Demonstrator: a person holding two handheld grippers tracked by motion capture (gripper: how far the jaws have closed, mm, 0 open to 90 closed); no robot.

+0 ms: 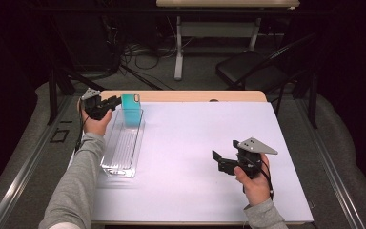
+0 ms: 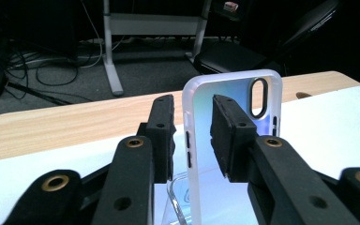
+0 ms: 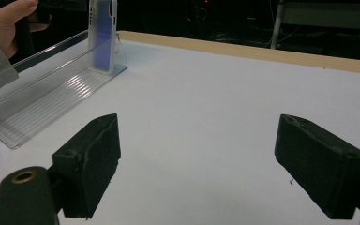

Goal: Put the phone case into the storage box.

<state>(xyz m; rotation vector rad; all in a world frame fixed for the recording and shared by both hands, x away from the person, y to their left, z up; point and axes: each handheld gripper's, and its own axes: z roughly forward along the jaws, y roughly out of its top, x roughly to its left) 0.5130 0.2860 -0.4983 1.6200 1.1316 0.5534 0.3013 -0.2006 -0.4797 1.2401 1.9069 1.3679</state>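
Observation:
A phone case [image 1: 131,109] with a translucent white rim and a teal back stands upright at the far end of a clear plastic tray [image 1: 121,148]. My left gripper [image 1: 116,101] reaches it from the left. In the left gripper view the phone case [image 2: 234,93] stands between the pads [image 2: 161,136], with a narrow gap beside its edge, so my left gripper [image 2: 192,136] is open around it. My right gripper [image 1: 218,160] hovers over the table's right side, jaws wide and empty. The right gripper view looks past that gripper [image 3: 197,159] to the phone case [image 3: 102,33] and the tray [image 3: 42,103].
A white sheet [image 1: 195,143] covers the table, with a wooden strip [image 1: 186,96] along its far edge. Beyond the table are a black folding chair [image 1: 252,67], a desk leg [image 1: 178,47] and floor cables [image 1: 138,52].

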